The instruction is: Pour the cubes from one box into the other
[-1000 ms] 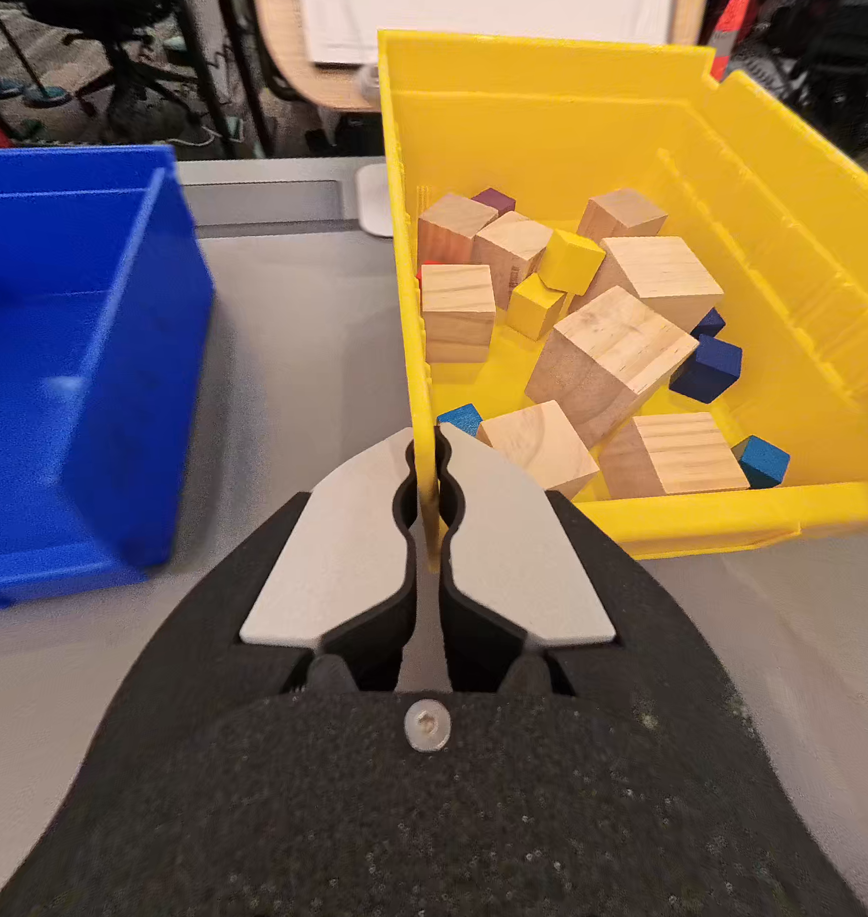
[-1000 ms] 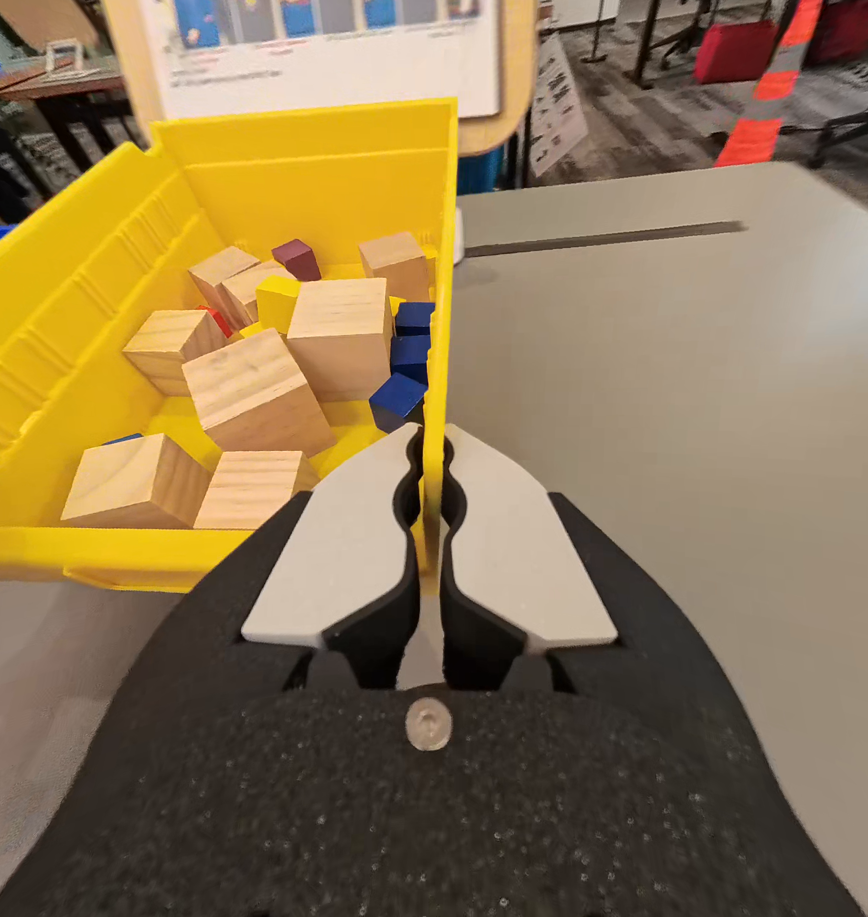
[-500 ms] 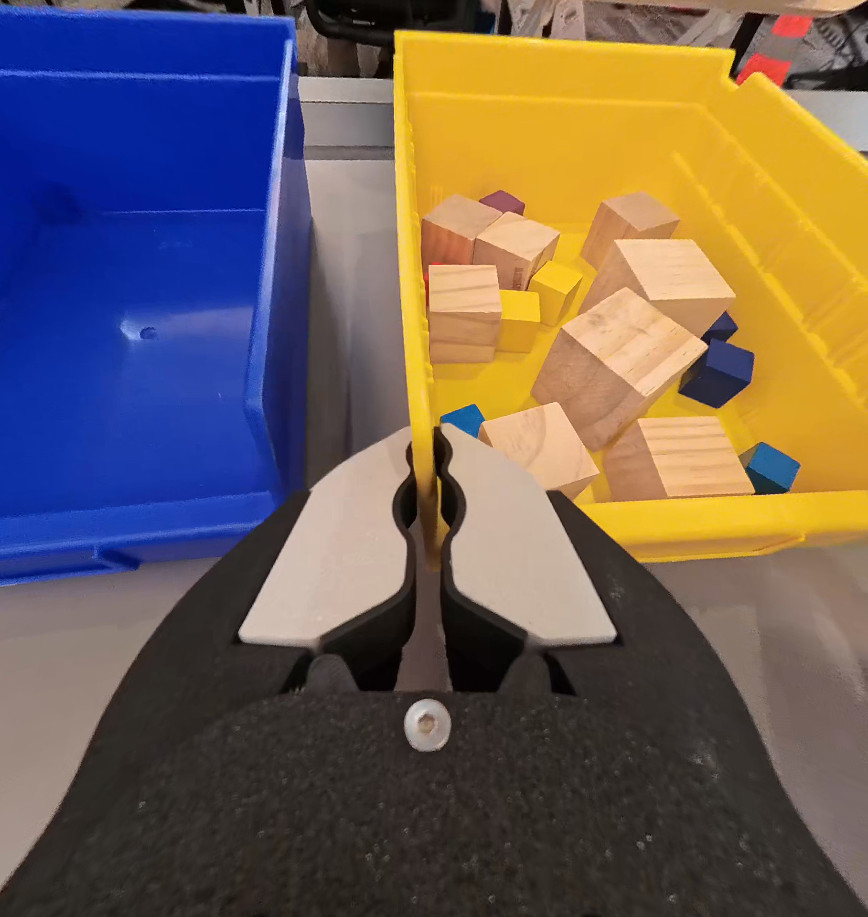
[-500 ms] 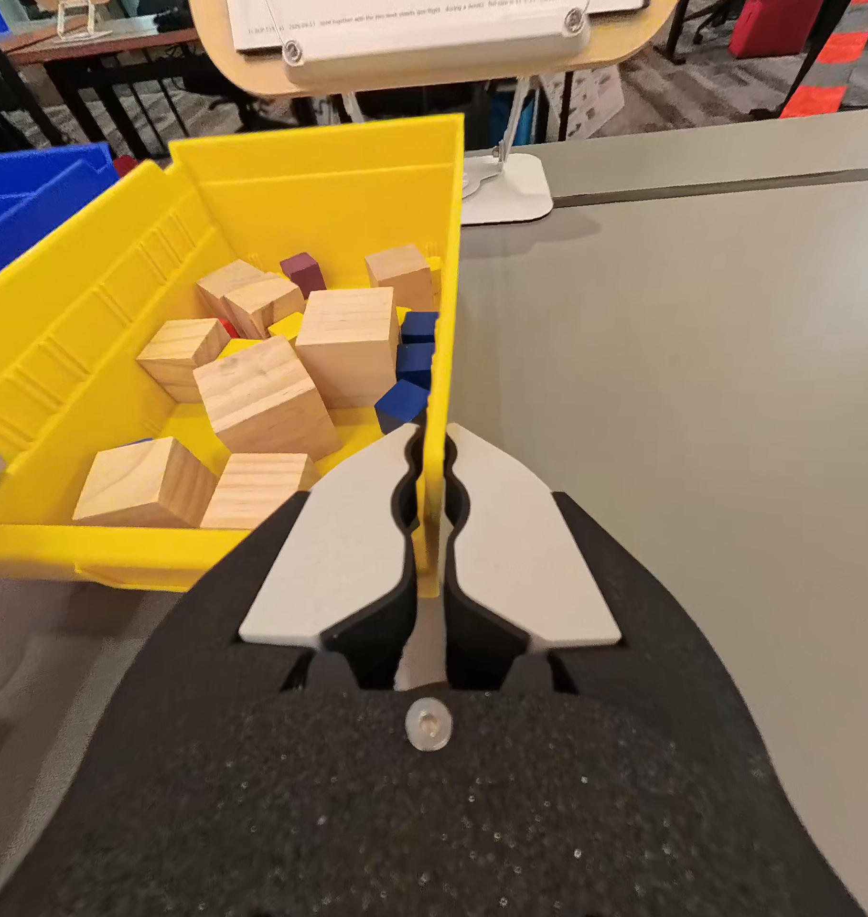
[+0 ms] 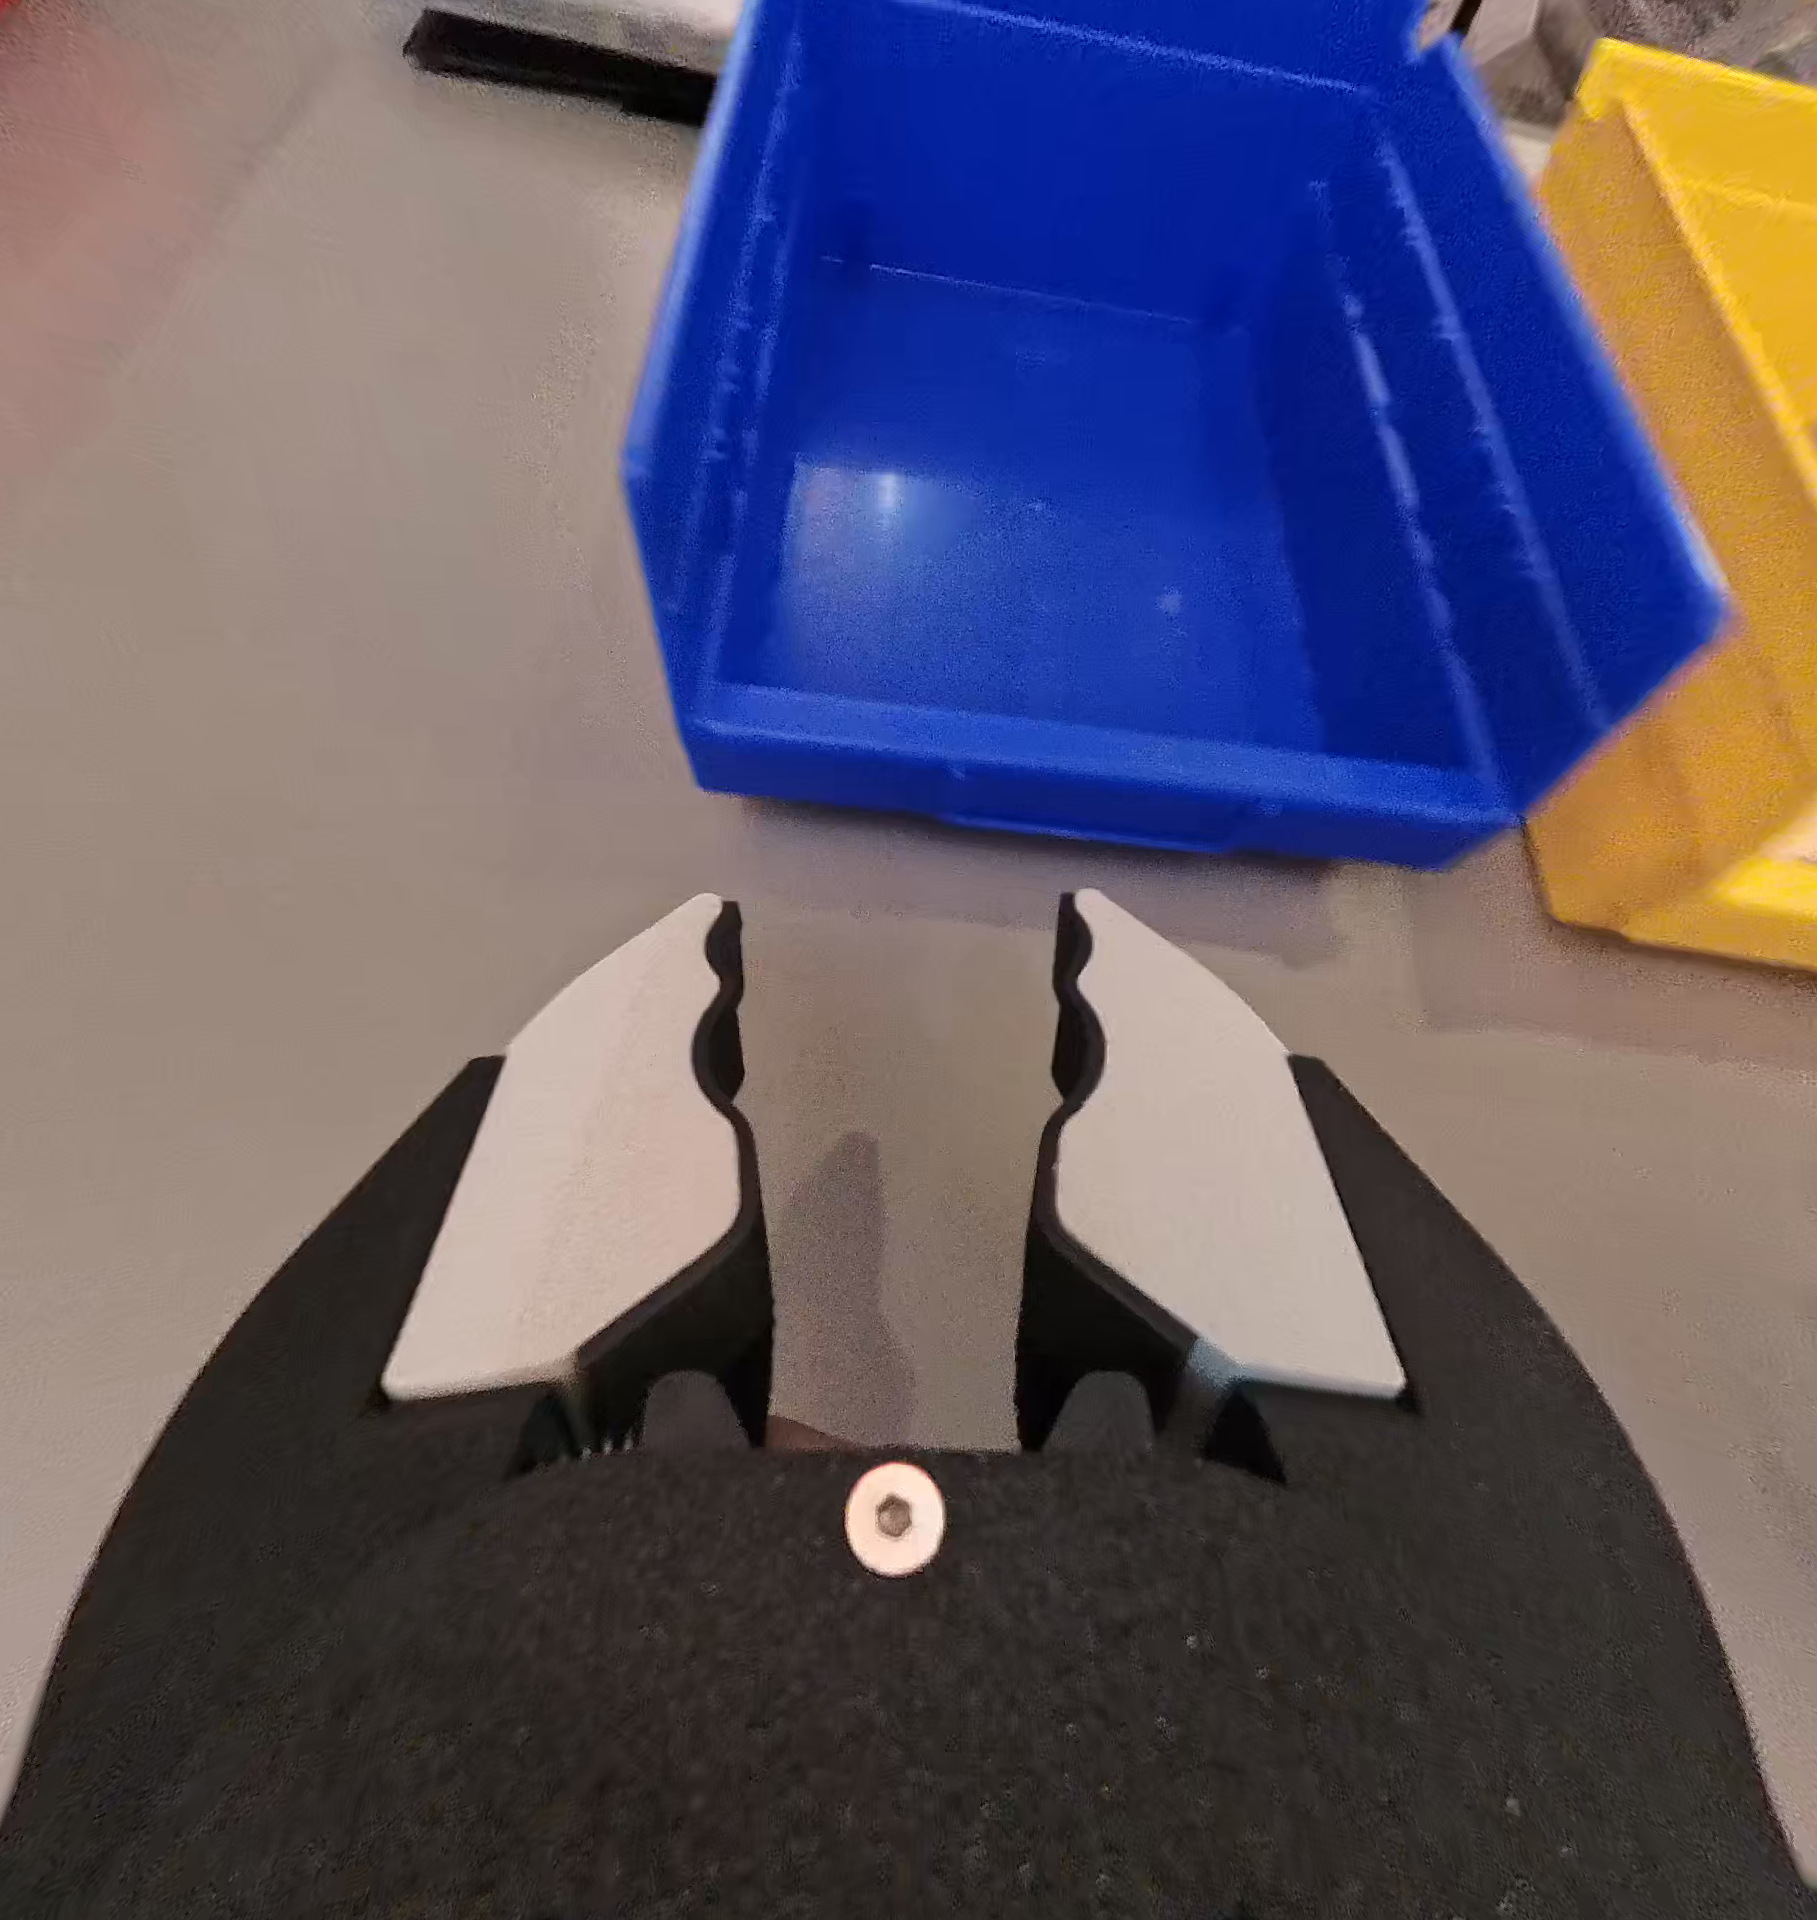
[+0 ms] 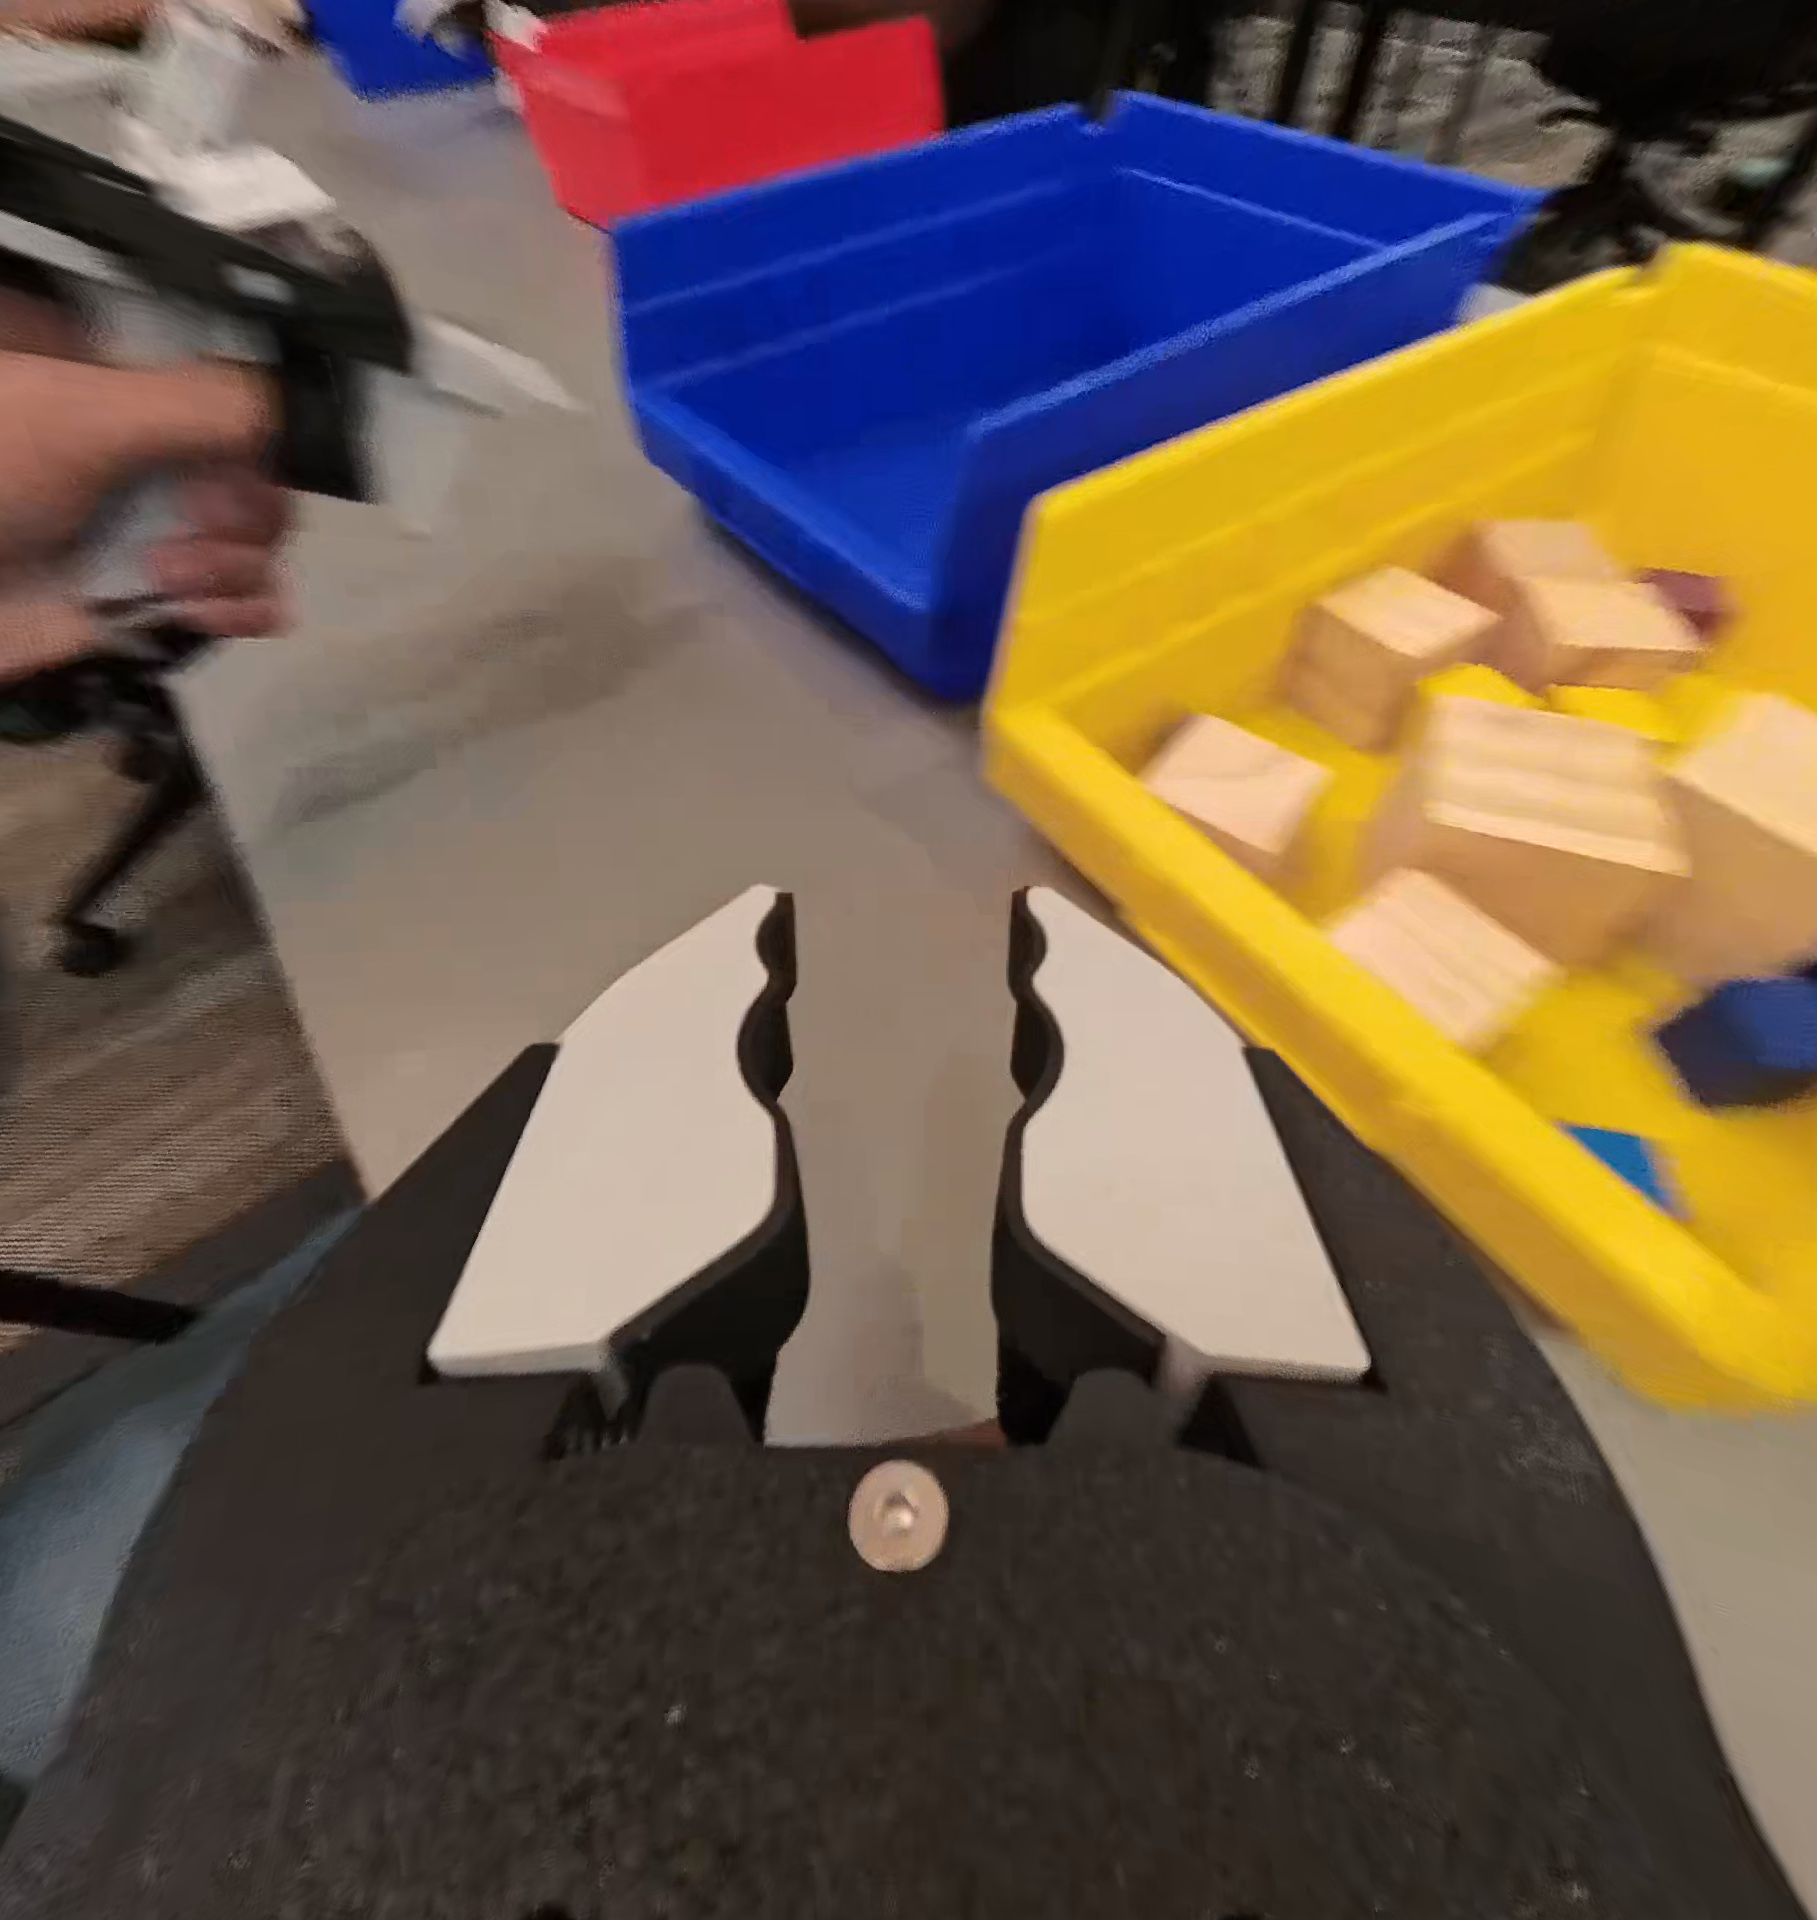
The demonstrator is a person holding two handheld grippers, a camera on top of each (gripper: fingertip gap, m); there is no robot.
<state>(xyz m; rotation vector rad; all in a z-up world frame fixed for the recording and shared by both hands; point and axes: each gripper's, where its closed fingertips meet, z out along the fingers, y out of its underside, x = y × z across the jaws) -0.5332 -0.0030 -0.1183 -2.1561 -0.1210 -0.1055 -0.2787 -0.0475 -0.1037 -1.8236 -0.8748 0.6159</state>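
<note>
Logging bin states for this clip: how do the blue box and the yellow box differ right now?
The blue box is empty, its bare floor showing; the yellow box holds wooden cubes and some small coloured ones. Blue sits farther from the right gripper, yellow nearer. Both are open-topped plastic bins resting side by side on the grey table, neither gripped.

No text, label or number is legible — anywhere.

One blue box (image 6: pixel 1039 343), one yellow box (image 6: pixel 1299 499), one red box (image 6: pixel 727 104), perhaps seven wooden cubes (image 6: pixel 1538 800), blurred
</note>
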